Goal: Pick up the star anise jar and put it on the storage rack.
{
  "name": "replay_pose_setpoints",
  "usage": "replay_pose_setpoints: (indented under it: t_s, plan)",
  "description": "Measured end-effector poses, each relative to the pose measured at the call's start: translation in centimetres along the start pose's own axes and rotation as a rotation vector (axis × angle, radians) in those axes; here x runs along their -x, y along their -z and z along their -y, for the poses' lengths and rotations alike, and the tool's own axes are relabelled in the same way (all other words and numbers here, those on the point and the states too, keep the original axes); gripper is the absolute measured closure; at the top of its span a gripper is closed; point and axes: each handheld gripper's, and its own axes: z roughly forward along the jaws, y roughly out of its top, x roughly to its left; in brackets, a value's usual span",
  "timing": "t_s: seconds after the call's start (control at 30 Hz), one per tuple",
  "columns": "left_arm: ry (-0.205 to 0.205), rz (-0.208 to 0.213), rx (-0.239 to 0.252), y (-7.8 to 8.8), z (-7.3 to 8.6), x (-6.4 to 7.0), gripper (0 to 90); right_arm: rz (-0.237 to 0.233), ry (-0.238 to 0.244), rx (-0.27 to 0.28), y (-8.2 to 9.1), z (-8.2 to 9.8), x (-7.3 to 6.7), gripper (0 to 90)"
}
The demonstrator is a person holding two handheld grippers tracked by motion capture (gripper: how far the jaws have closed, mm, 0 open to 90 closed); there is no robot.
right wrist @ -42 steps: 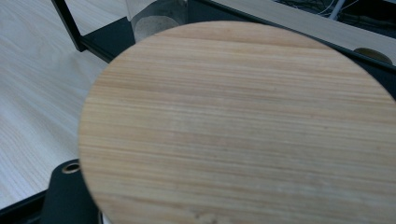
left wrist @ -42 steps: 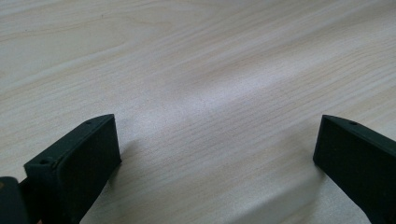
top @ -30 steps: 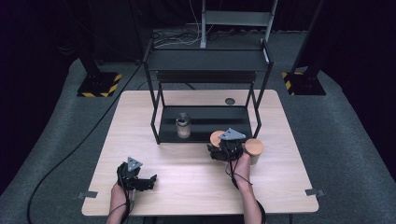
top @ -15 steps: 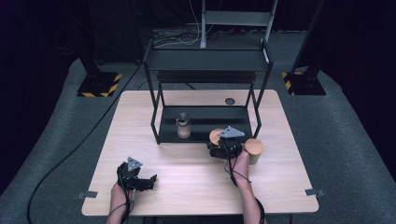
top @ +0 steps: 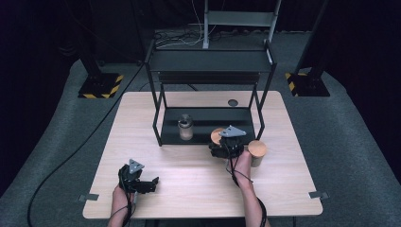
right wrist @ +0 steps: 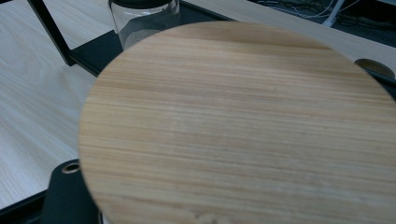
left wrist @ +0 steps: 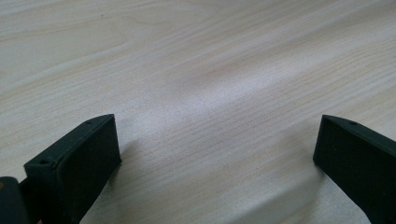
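Wooden-lidded jar (top: 218,138), held in the right tongs (top: 222,147): the round lid is pale brown with fine straight grain, and in the right gripper view (right wrist: 243,126) it is seen from close above and slightly tilted. Jar body under the lid mostly hidden; a sliver of white shows at the bottom edge of that view. Right tongs pinched on this jar, at the front lip of the rack's lower shelf, right of the table's middle.

Count of jars: three. One in the tongs. A second with the same wooden lid (top: 257,151) stands on the table (top: 189,170) just right of the right tongs, toward the right edge. A third, clear glass with a dark top (top: 185,126), stands on the lower shelf of the black metal rack (top: 208,61), left of the held jar; in the right gripper view (right wrist: 144,18) it shows pale contents low inside.

One rack, two shelves, set at the far half of the table. One small dark round disc (top: 232,102) lies on the table behind the lower shelf.

Left tongs (top: 142,182) rest near the front-left corner, spread wide, bare wood between them (left wrist: 215,154), nothing held.
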Motion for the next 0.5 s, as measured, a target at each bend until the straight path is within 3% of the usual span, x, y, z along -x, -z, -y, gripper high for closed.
replay_pose_setpoints:
  t_s: [0.5]
  plan:
    - [0.000, 0.000, 0.000, 0.00, 0.00, 0.00, 0.0, 0.008, -0.001, -0.013, -0.79, -0.41, 0.28, 25.0]
